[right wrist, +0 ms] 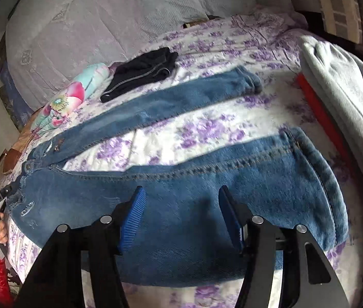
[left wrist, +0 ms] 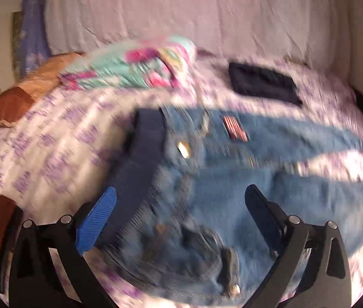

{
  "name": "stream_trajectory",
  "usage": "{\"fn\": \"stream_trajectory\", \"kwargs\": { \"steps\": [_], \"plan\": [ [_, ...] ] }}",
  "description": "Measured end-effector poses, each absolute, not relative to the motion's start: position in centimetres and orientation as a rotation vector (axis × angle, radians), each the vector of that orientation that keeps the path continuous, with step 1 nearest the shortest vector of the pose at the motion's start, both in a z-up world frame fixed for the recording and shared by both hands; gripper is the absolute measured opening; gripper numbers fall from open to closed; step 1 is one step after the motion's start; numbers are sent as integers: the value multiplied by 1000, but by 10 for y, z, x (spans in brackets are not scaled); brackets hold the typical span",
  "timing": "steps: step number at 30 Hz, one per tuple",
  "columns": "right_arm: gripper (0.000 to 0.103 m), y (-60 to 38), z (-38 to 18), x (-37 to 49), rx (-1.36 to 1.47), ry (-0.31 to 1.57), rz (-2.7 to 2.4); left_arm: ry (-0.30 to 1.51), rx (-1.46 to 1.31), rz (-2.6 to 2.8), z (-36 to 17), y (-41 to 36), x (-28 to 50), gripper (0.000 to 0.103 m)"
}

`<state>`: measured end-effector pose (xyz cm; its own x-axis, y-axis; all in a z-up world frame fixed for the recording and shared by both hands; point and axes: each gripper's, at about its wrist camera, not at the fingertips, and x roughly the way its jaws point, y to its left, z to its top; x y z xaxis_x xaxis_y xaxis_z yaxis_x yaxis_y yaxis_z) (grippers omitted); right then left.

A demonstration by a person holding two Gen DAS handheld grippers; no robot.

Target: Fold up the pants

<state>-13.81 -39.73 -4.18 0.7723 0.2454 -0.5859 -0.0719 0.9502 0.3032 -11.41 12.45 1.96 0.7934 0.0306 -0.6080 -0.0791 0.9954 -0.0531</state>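
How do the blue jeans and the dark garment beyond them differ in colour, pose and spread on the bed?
The blue jeans are faded blue denim; the dark garment is near black. The jeans lie spread out flat with both legs apart; the dark garment sits bunched in a small heap. The jeans cover far more of the bed than the dark garment. Both rest on the floral bedspread, and neither is held.

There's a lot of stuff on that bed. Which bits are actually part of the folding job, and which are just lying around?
Part of the job:
jeans
left hand-held gripper, open
right hand-held gripper, open

Just lying about:
black garment
colourful floral cloth
grey blanket
red item
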Motion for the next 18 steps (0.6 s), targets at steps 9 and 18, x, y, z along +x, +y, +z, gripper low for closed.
{"fn": "stream_trajectory", "kwargs": {
  "steps": [9,18],
  "plan": [
    [85,-264,21,-49,130,632,351,826,-355,79,30,174,9,98],
    [97,-192,-65,40,94,841,430,890,-514,61,-39,202,50,98]
  ]
}}
